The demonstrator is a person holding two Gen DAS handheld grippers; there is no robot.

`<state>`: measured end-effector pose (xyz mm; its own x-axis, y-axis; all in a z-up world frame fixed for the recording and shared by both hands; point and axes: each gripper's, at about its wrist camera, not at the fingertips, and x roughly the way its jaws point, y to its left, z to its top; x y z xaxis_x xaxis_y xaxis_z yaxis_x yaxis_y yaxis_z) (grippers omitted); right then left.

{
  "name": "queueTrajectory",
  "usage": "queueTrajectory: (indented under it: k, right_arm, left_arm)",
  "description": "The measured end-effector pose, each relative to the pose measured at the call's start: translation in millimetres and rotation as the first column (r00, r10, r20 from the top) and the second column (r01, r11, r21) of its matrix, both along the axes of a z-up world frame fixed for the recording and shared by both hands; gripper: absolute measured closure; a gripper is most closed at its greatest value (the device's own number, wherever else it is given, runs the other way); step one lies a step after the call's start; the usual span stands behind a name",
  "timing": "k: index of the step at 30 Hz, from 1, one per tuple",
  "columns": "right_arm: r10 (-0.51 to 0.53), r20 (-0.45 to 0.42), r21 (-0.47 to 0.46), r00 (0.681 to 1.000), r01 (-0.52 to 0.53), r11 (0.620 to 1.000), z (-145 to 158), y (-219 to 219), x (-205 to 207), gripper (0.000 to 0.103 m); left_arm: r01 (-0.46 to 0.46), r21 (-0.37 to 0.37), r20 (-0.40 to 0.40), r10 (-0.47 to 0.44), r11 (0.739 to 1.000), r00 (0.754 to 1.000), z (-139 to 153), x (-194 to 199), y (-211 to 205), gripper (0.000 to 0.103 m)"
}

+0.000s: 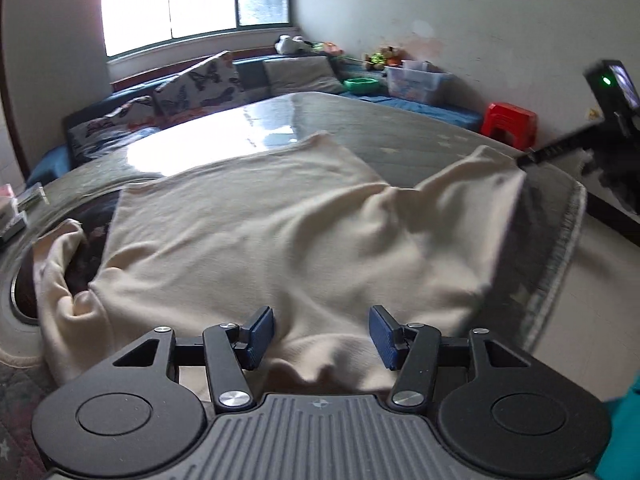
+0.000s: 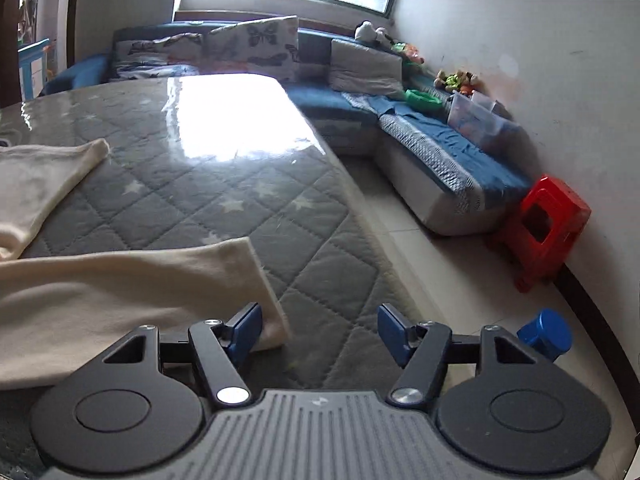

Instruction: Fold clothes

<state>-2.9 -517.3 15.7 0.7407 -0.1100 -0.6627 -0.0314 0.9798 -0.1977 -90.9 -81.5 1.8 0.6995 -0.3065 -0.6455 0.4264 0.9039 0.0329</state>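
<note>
A cream garment (image 1: pixel 256 232) lies spread and rumpled on the grey quilted table cover (image 1: pixel 420 140). My left gripper (image 1: pixel 322 336) is open just above the garment's near edge, with cloth between its blue pads. In the right wrist view the garment (image 2: pixel 112 300) lies at the left, its corner by my left pad (image 2: pixel 244 332). My right gripper (image 2: pixel 320 334) is open over the quilted cover (image 2: pixel 248 200), holding nothing. The right gripper's body (image 1: pixel 612 120) shows at the far right of the left wrist view, near the garment's raised right corner.
A blue sofa (image 2: pixel 420 140) with butterfly cushions (image 2: pixel 256 44) runs behind the table under a window. A red plastic stool (image 2: pixel 544 228) stands on the floor at the right wall. A clear storage box (image 2: pixel 476 120) and a green bowl (image 2: pixel 424 98) sit on the sofa.
</note>
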Motion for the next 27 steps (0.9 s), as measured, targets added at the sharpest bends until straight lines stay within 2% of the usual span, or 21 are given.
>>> queueTrajectory:
  k: [1, 4, 7, 13, 15, 22, 27]
  right_arm:
    - [0.000, 0.007, 0.008, 1.000, 0.000, 1.000, 3.1, -1.9, -1.2, 0.038]
    - [0.095, 0.029, 0.066, 0.995, -0.097, 0.993, 17.9, 15.9, 4.9, 0.038]
    - [0.219, 0.033, 0.135, 0.975, -0.221, 0.966, 27.6, 44.5, 21.2, 0.042]
    - [0.395, 0.000, 0.244, 0.919, -0.383, 0.891, 27.2, 100.3, 70.3, 0.060]
    - [0.411, -0.021, 0.268, 0.911, -0.391, 0.880, 22.0, 112.4, 89.1, 0.070]
    - [0.458, -0.074, 0.353, 0.886, -0.406, 0.843, 1.8, 148.4, 149.9, 0.081]
    - [0.472, -0.091, 0.321, 0.877, -0.423, 0.847, -9.3, 166.5, 172.7, 0.096]
  left_arm:
    - [0.022, -0.004, -0.008, -0.022, 1.000, 1.000, 0.6, -2.3, -2.1, 0.046]
    - [0.077, 0.005, -0.004, -0.077, 0.997, 0.997, 5.9, -4.8, -7.6, 0.046]
    - [0.106, -0.023, 0.007, -0.106, 0.994, 0.994, 14.3, -0.3, -11.8, 0.046]
    - [0.176, -0.066, 0.004, -0.176, 0.982, 0.984, 12.8, 13.4, -31.0, 0.048]
    - [0.199, -0.078, -0.013, -0.201, 0.977, 0.979, 8.2, 18.3, -35.1, 0.048]
    - [0.231, -0.142, -0.059, -0.241, 0.963, 0.969, -0.6, 29.7, -39.2, 0.050]
    - [0.268, -0.172, -0.062, -0.282, 0.948, 0.957, -1.1, 37.4, -44.7, 0.050]
